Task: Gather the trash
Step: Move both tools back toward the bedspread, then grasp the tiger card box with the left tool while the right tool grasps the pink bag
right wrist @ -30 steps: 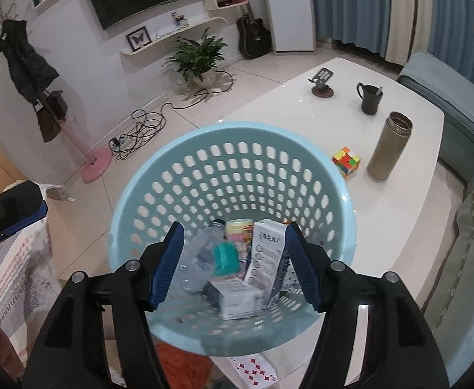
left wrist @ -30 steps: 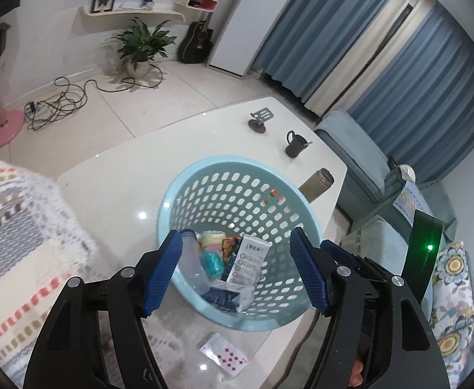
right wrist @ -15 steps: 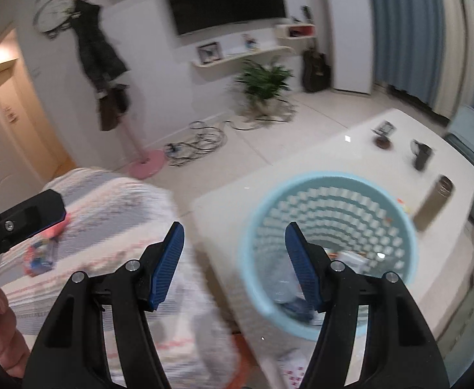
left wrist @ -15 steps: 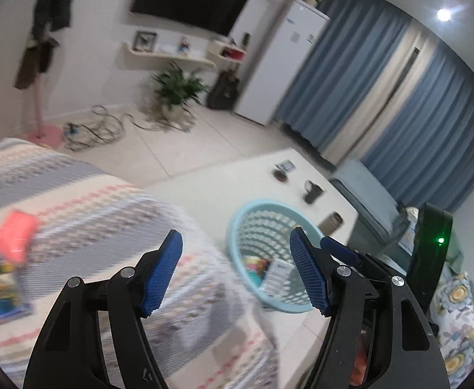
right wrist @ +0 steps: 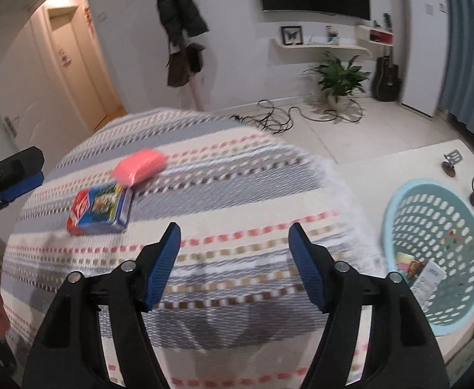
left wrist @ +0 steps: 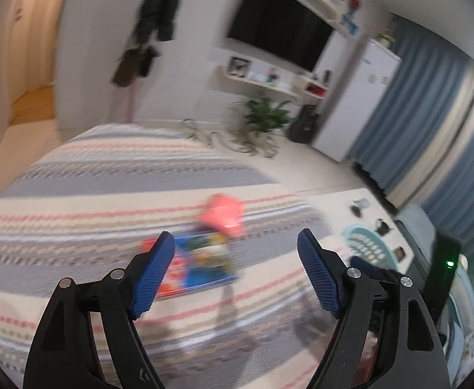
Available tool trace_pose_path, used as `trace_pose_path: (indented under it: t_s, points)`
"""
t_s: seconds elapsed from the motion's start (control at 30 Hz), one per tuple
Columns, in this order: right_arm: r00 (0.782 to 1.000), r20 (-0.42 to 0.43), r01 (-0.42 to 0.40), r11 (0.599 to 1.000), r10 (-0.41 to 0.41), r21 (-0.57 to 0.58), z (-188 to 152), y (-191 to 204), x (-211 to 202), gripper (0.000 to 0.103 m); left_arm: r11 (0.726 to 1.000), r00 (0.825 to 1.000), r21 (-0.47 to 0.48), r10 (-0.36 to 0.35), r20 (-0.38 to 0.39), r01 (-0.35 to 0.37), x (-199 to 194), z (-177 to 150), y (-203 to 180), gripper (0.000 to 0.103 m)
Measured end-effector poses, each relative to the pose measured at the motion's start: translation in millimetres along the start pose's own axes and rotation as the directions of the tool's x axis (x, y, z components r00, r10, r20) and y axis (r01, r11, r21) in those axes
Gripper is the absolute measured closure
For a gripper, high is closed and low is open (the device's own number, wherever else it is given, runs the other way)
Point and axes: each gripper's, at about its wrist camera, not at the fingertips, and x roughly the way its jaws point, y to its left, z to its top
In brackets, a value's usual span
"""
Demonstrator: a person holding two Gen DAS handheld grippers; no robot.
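Both tools are empty with jaws just spreading wider, the left tool (left wrist: 236, 272) nearly over the blue box (left wrist: 201, 264) and pink packet (left wrist: 222, 214) on the striped blanket (left wrist: 107, 175), while the right tool (right wrist: 234, 264) sits well right of them, so honestly either could snag the soft blanket or shove the packet away.

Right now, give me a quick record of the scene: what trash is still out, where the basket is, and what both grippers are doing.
Trash left: pink packet and blue box, side by side on the striped blanket
Basket: light blue, on the white table, trash already inside
Left gripper: open, jaws just widened, nothing between them
Right gripper: open, jaws just widened, nothing between them
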Motion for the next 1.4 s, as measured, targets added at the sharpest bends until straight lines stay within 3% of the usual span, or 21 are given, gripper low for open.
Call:
trace_pose_path:
  t_s: [0.13, 0.23, 0.4, 0.47, 0.53, 0.63, 0.77, 0.8, 0.87, 0.93, 1.03, 1.1, 1.2, 1.27, 1.4]
  points:
    - [1.000, -0.022, 0.008, 1.000, -0.009, -0.023, -5.0, 9.2, 12.5, 0.036, 0.997, 0.996, -0.007, 0.081, -0.029, -0.081, 5.2, -6.9, 36.8, 0.028]
    - [1.000, -0.025, 0.016, 0.999, -0.017, -0.034, -5.5, 11.2, 14.5, 0.035, 0.995, 0.994, -0.042, 0.086, -0.075, -0.089, 12.5, -11.0, 61.2, 0.029]
    - [0.999, -0.036, 0.004, 1.000, -0.003, 0.007, -7.0, -0.3, 15.9, 0.035, 0.997, 0.987, -0.077, -0.027, -0.158, 0.015, 30.9, -21.6, 68.5, 0.036]
    - [0.999, -0.039, 0.002, 1.000, -0.001, 0.013, -6.1, -2.5, 16.1, 0.035, 0.998, 0.987, -0.049, -0.048, -0.154, 0.041, 31.1, -24.2, 61.8, 0.038]
    - [0.999, -0.050, 0.002, 1.000, -0.002, 0.011, -6.6, -2.0, 18.2, 0.035, 0.994, 0.979, -0.042, -0.105, -0.177, 0.099, 34.1, -25.7, 56.3, 0.047]
    - [0.998, -0.062, 0.000, 1.000, 0.001, 0.010, -6.9, -2.3, 19.8, 0.035, 0.991, 0.970, -0.002, -0.135, -0.200, 0.137, 32.4, -34.8, 46.1, 0.047]
    - [0.998, -0.064, -0.020, 0.999, 0.022, 0.028, -6.6, -6.4, 20.6, 0.035, 0.958, 0.925, 0.022, -0.269, -0.270, 0.285, 24.8, -50.5, 28.0, 0.050]
    - [0.998, -0.065, -0.024, 0.999, 0.027, 0.036, -6.5, -7.8, 20.7, 0.035, 0.952, 0.920, 0.051, -0.276, -0.280, 0.301, 20.1, -53.8, 21.0, 0.049]
    - [0.997, -0.062, -0.036, 0.998, 0.038, 0.043, -6.2, -10.0, 20.1, 0.035, 0.948, 0.924, 0.105, -0.263, -0.278, 0.301, 12.1, -57.4, 13.5, 0.044]
    - [0.997, -0.060, -0.040, 0.998, 0.042, 0.043, -6.7, -9.4, 19.4, 0.034, 0.951, 0.939, 0.140, -0.234, -0.250, 0.274, 4.7, -54.9, 12.7, 0.040]
    - [0.998, -0.053, -0.036, 0.999, 0.038, 0.028, -5.8, -7.0, 18.1, 0.031, 0.970, 0.979, 0.187, -0.125, -0.161, 0.155, 2.2, -35.8, 14.4, 0.025]
    - [0.998, -0.054, -0.034, 0.999, 0.034, 0.013, -5.9, -4.2, 18.4, 0.030, 0.971, 0.986, 0.215, -0.077, -0.146, 0.108, 10.4, -26.2, 12.3, 0.021]
    - [0.997, -0.063, -0.038, 0.999, 0.038, 0.002, -4.4, -2.4, 19.4, 0.030, 0.947, 0.979, 0.311, -0.017, -0.204, 0.081, 39.3, -21.1, 1.8, 0.017]
    - [0.996, -0.070, -0.047, 0.999, 0.047, 0.001, -2.4, -3.0, 19.1, 0.030, 0.925, 0.978, 0.379, 0.075, -0.194, 0.004, 53.7, -22.9, -4.5, 0.017]
    - [0.997, -0.066, -0.027, 0.999, 0.025, -0.022, 7.3, -1.3, 15.9, 0.030, 0.908, 0.971, 0.419, 0.097, -0.217, 0.003, 68.0, -22.3, -11.7, 0.019]
